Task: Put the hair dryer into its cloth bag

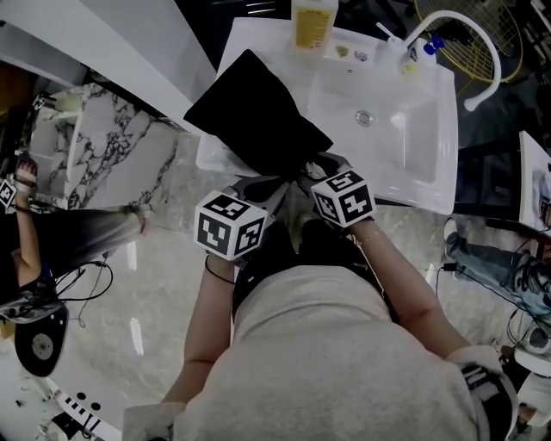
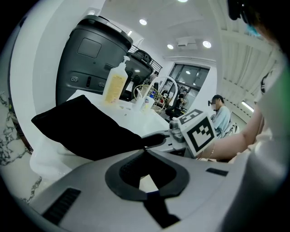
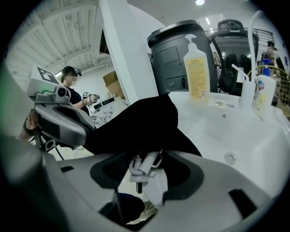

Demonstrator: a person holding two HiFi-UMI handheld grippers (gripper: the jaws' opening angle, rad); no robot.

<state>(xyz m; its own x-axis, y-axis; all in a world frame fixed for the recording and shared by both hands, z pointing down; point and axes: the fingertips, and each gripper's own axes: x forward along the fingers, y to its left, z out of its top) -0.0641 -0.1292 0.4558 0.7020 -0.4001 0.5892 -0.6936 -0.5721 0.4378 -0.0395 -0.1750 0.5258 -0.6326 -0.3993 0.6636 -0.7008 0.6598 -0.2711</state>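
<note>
Head view shows the black cloth bag (image 1: 254, 112) draped over the rim of the white ceramic sink (image 1: 422, 146), our left gripper (image 1: 277, 184) clamped on its edge to steady it, our right gripper (image 1: 313, 169) with 2 jaws spread around a white corded plug (image 3: 144, 165), the hair dryer presumably inside.

Two tongs are in view, the left tongs (image 2: 145, 149) and the right tongs (image 3: 146, 156). There is one black cloth bag (image 1: 254, 112), one white plug (image 3: 144, 164), one yellow pump bottle (image 1: 313, 24) and one white sink (image 1: 422, 151).
</note>
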